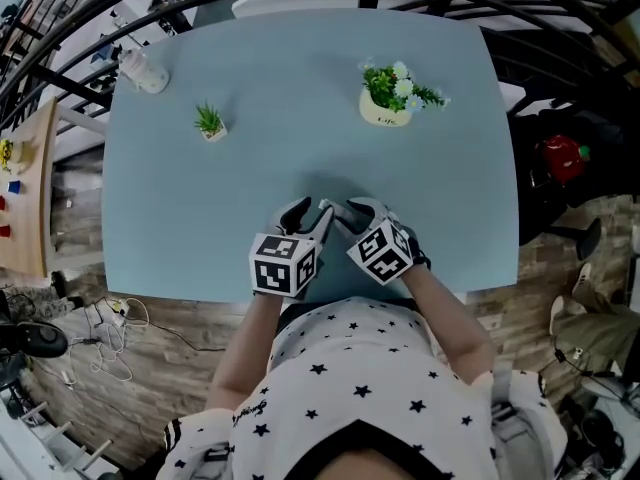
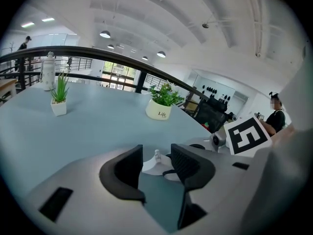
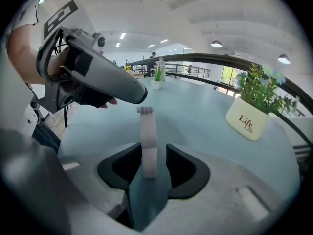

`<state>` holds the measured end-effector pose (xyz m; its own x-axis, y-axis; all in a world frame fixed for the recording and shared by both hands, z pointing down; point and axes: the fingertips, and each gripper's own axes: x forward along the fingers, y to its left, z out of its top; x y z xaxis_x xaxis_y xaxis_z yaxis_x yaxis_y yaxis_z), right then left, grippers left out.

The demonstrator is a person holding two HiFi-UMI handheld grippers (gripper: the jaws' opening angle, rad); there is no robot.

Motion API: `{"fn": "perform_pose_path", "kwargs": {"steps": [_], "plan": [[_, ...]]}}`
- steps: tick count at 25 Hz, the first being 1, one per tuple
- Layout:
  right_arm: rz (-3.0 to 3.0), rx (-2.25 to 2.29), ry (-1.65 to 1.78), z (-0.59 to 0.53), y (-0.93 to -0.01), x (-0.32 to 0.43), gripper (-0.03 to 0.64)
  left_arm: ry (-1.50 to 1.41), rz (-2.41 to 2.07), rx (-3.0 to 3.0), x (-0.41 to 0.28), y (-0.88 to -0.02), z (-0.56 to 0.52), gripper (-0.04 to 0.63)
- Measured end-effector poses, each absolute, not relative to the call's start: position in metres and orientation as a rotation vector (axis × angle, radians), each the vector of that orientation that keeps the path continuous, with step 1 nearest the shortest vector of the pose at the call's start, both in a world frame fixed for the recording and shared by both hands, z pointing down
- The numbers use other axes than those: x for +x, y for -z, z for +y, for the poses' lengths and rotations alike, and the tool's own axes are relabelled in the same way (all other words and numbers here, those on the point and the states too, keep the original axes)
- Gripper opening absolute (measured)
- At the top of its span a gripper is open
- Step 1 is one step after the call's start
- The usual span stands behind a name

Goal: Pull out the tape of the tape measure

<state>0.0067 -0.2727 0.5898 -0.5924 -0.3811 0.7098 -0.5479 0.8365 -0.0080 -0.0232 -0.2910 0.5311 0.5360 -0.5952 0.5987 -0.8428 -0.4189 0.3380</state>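
Observation:
A small white tape measure (image 3: 149,148) stands edge-on between the jaws of my right gripper (image 3: 154,160), its tab (image 3: 145,110) at the far end. One pad is against it and a narrow gap shows on the other side. In the left gripper view the same tape measure (image 2: 150,165) sits just past the tips of my left gripper (image 2: 156,160), whose jaws stand apart around the upright tab (image 2: 157,154). In the head view both grippers, left (image 1: 308,214) and right (image 1: 355,213), meet tip to tip low over the blue table (image 1: 300,88) near its front edge, hiding most of the tape measure.
A cream pot of flowers (image 1: 385,108) stands at the back right of the table. A small potted plant (image 1: 210,123) and a white bottle (image 1: 145,71) stand at the back left. A dark railing curves behind the table, whose front edge (image 1: 200,298) lies just below the grippers.

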Motion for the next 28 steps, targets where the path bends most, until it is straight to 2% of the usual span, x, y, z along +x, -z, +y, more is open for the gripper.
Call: {"fn": "perform_pose_path", "kwargs": {"steps": [6,18,20,28], "plan": [[-2.276,0.640,-0.274,-0.271,-0.594,0.001,0.107,-0.564,-1.129,2.145,-0.017,-0.545,-0.295,0.152],[-2.270,0.638,-0.208,-0.269,-0.596,-0.001,0.103,-0.601,-1.095,2.124,-0.013,-0.558,-0.297,0.099],[-2.270,0.644,-0.200,-0.269,-0.596,-0.001,0.103,-0.589,-1.083,2.122,-0.011,-0.558,-0.297,0.070],[-2.265,0.655,-0.196,-0.271,-0.597,-0.001,0.103,-0.538,-1.082,2.106,-0.012,-0.556,-0.298,0.046]]}}
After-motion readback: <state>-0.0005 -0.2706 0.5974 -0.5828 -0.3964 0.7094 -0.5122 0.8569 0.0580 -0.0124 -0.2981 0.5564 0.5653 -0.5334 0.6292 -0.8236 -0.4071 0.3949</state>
